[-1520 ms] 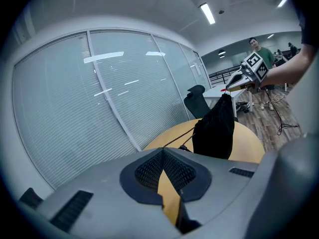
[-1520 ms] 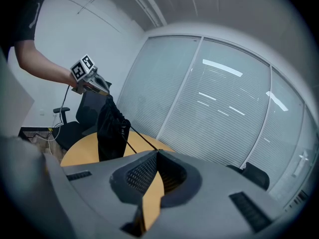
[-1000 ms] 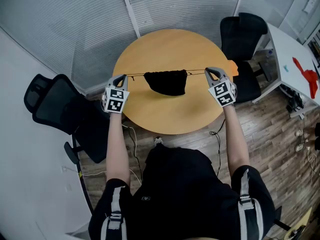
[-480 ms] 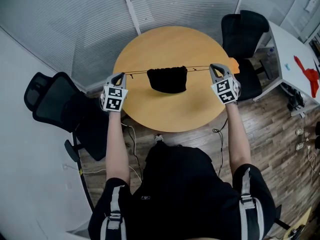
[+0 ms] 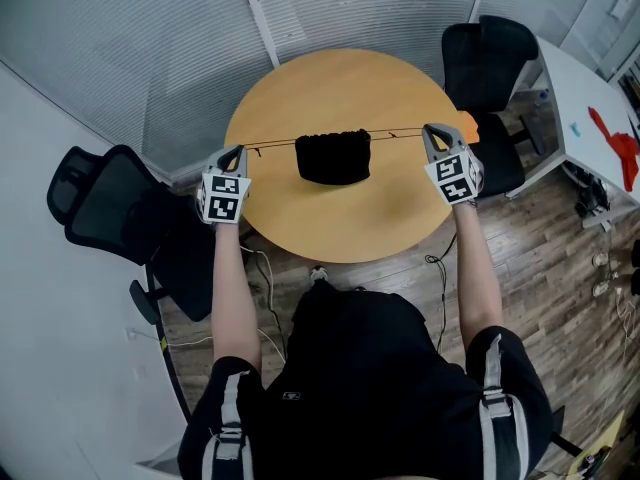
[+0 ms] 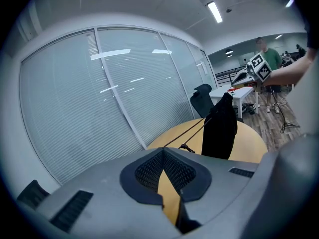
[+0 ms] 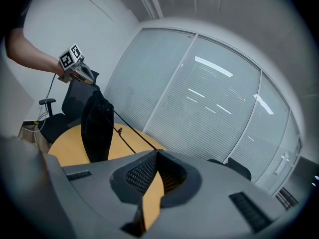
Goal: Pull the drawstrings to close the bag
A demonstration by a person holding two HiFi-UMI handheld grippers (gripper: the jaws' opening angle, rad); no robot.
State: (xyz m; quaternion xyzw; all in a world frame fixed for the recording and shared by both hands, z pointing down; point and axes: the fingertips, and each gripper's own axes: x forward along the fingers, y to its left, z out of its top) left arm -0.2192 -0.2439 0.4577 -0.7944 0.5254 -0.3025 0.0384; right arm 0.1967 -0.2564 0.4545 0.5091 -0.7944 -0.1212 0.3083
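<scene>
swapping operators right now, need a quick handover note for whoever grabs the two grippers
Left gripper: shut on the left drawstring, out by the table's left edge.
Right gripper: shut on the right drawstring, by the table's right edge.
Black bag: hangs between them on the taut strings, over the round table.
Done: strings pulled apart, mouth bunched narrow.
Left: whether the mouth is fully shut is unclear; probably one last outward pull, then set the bag down.

One black drawstring bag [image 5: 333,158]; two drawstrings, left drawstring [image 5: 270,146] and right drawstring [image 5: 397,133]; two grippers, left gripper [image 5: 239,150] and right gripper [image 5: 430,128]; one round worktop [image 5: 340,88]; two office chairs, left chair [image 5: 100,208] and right chair [image 5: 485,53]; one white desk [image 5: 580,108].
</scene>
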